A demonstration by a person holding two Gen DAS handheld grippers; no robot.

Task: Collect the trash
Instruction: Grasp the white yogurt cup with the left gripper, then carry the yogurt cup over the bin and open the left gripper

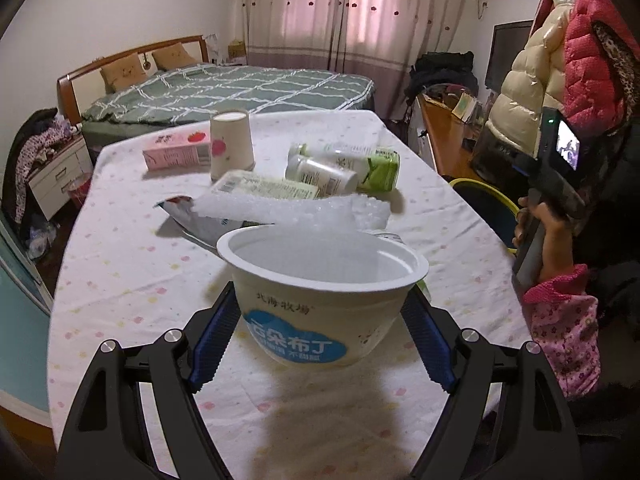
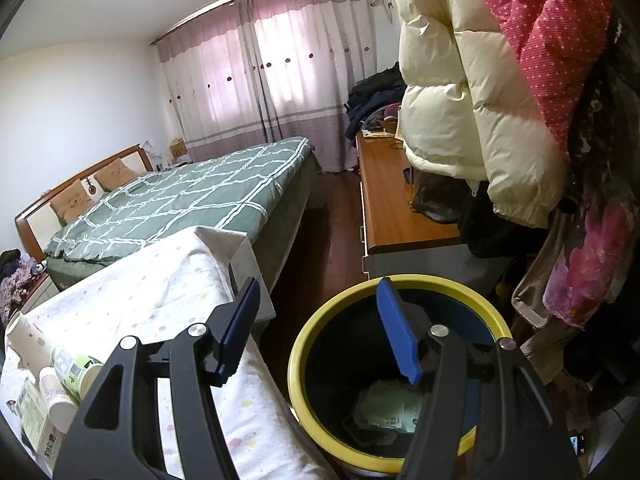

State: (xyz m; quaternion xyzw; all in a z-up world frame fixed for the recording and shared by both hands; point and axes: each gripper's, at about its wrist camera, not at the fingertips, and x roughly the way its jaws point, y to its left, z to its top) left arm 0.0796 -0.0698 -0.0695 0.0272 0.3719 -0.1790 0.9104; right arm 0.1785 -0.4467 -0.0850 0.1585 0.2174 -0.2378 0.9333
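My left gripper (image 1: 322, 312) is shut on a white pudding cup (image 1: 320, 296) with a blue label and holds it above the table (image 1: 120, 264). Behind it lie bubble wrap (image 1: 288, 208), a foil wrapper (image 1: 188, 216), a pink carton (image 1: 176, 152), an upturned paper cup (image 1: 232, 144), and green and white bottles (image 1: 344, 168). My right gripper (image 2: 316, 316) is open and empty over the yellow-rimmed bin (image 2: 320, 364), which holds a green packet (image 2: 388, 408). The bottles (image 2: 68, 372) also show at the left of the right wrist view.
The bin (image 1: 488, 196) stands off the table's right edge. A bed (image 1: 224, 92) lies beyond the table. A wooden cabinet (image 2: 396, 192) and hanging coats (image 2: 480, 80) are on the right. The right hand's gripper body (image 1: 556, 168) shows at the right.
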